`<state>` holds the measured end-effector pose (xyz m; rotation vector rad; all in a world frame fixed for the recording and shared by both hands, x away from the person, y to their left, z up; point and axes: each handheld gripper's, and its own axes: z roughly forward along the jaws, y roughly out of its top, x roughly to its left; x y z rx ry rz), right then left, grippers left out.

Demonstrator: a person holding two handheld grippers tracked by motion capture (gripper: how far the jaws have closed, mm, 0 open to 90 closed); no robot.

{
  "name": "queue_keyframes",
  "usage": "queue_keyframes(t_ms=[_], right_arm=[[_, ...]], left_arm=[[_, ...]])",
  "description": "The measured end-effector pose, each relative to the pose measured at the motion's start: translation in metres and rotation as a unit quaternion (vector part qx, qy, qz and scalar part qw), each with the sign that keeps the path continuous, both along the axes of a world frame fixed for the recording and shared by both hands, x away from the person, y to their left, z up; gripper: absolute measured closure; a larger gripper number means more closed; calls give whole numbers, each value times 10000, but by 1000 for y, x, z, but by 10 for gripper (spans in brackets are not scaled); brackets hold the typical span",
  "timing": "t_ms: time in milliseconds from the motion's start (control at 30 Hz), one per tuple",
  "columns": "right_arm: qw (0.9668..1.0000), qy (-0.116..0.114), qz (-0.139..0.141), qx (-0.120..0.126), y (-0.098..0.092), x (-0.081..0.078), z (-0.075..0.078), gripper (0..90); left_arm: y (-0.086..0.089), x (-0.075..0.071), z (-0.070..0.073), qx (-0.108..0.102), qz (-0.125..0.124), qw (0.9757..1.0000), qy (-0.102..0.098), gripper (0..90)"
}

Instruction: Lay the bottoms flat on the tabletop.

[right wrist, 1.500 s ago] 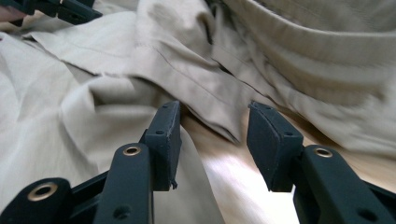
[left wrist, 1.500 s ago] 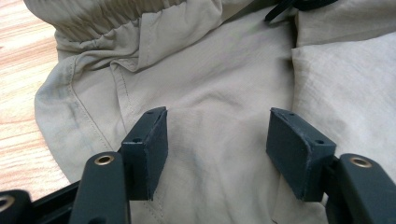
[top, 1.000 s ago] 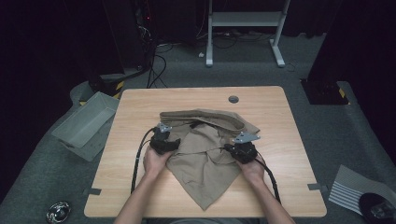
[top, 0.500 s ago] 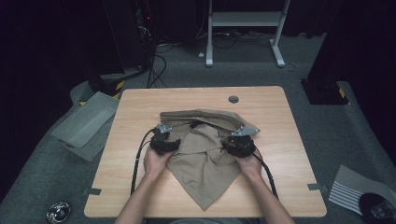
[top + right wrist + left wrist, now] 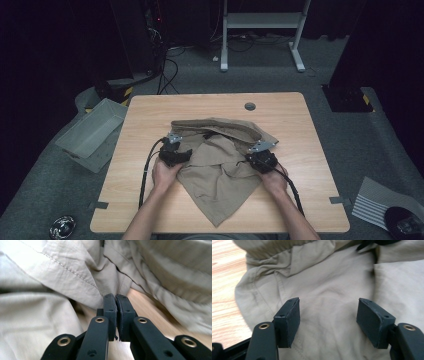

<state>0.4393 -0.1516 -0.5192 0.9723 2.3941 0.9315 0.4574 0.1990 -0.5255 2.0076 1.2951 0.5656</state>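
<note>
I see the khaki garment (image 5: pixel 220 165) lying crumpled on the middle of the wooden table (image 5: pixel 150 125); my left gripper (image 5: pixel 328 315) rests at its left edge with jaws spread wide over the cloth, nothing pinched; my right gripper (image 5: pixel 116 308) sits at the garment's right side, its jaws having just been closing, now pressed together; whether cloth is caught between them I cannot tell.
</note>
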Motion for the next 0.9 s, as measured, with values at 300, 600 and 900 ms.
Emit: queue_keyframes(t_ms=[300, 600, 900], right_arm=[[9989, -80, -463, 96, -64, -22, 5, 863], [9975, -491, -187, 475, -41, -33, 27, 598], [9991, -5, 99, 407, -1, -10, 11, 798]], left_arm=[[22, 7, 4, 49, 372, 9990, 249, 366], [-4, -4, 10, 174, -32, 9996, 235, 340], [-13, -6, 5, 226, -136, 9995, 156, 326]])
